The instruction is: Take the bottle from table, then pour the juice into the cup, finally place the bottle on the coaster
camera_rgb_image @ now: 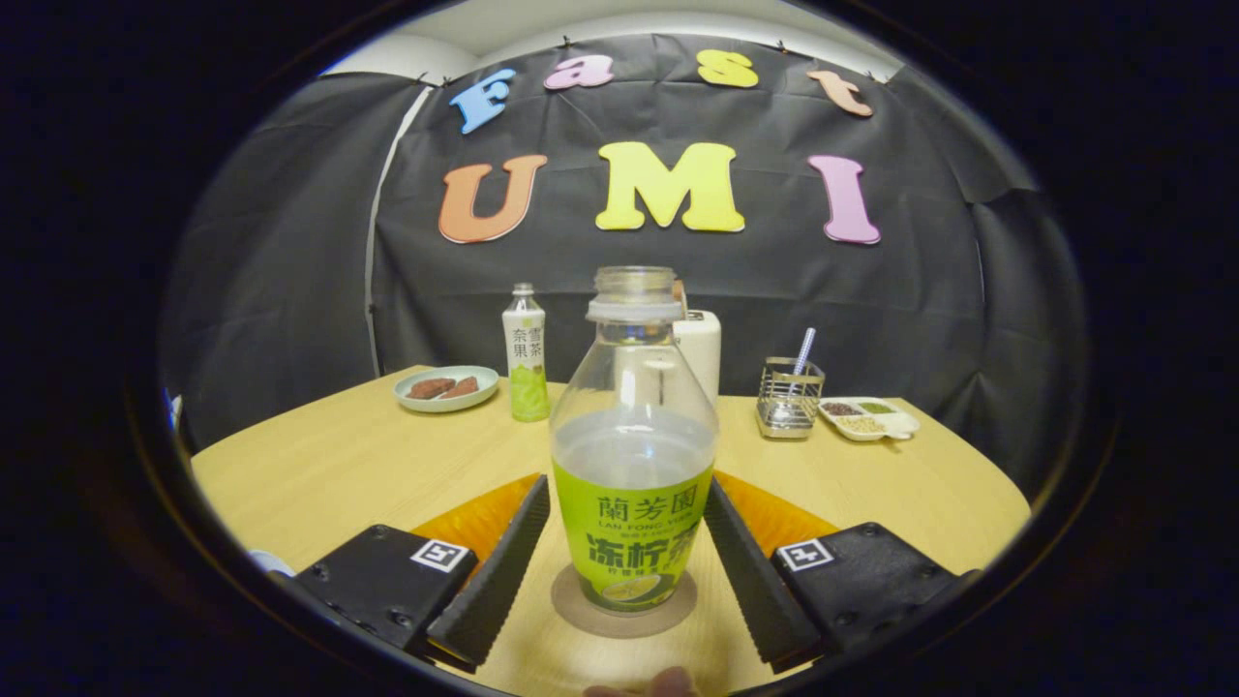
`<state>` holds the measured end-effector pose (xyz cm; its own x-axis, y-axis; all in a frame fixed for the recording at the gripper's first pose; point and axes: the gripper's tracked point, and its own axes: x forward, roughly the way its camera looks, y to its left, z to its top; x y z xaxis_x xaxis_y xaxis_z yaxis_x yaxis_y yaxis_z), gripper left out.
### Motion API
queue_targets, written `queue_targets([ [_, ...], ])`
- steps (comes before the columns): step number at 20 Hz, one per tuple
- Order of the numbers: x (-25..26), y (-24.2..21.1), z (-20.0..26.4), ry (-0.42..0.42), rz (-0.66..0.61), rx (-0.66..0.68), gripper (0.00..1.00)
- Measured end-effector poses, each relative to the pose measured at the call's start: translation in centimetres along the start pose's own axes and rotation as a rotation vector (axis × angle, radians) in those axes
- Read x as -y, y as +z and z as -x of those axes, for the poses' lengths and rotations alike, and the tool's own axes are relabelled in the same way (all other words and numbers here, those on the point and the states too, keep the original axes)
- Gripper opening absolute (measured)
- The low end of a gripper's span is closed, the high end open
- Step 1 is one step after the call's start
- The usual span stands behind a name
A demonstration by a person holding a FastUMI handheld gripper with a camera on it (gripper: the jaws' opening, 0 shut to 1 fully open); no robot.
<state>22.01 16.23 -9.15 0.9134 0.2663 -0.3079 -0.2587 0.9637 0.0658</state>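
Soft, even light from overhead leaves the surface bright and the cloth wall dim. The bottle is sharp, with faint glare on its clear shoulder and a weak shadow at its foot. Fisheye bending curves the surface's far edges, and the rim darkens.

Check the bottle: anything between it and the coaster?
Nothing visible. The bottle already stands upright on the coaster, between the fingers of the hand-held gripper, whose jaws sit at its sides; contact unclear.
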Motion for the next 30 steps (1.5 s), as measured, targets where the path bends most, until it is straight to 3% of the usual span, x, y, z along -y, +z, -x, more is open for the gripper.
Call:
queue_targets([
  [10,-0.4,1.9,7.4,-0.087,-0.094,0.100,1.00],
  [19,-1.9,2.3,18.5,-0.188,-0.006,0.232,1.00],
  [24,-3.5,-1.3,22.2,-0.183,-0.012,0.219,1.00],
  [30,-4.3,-1.2,23.0,-0.177,-0.052,0.220,1.00],
])
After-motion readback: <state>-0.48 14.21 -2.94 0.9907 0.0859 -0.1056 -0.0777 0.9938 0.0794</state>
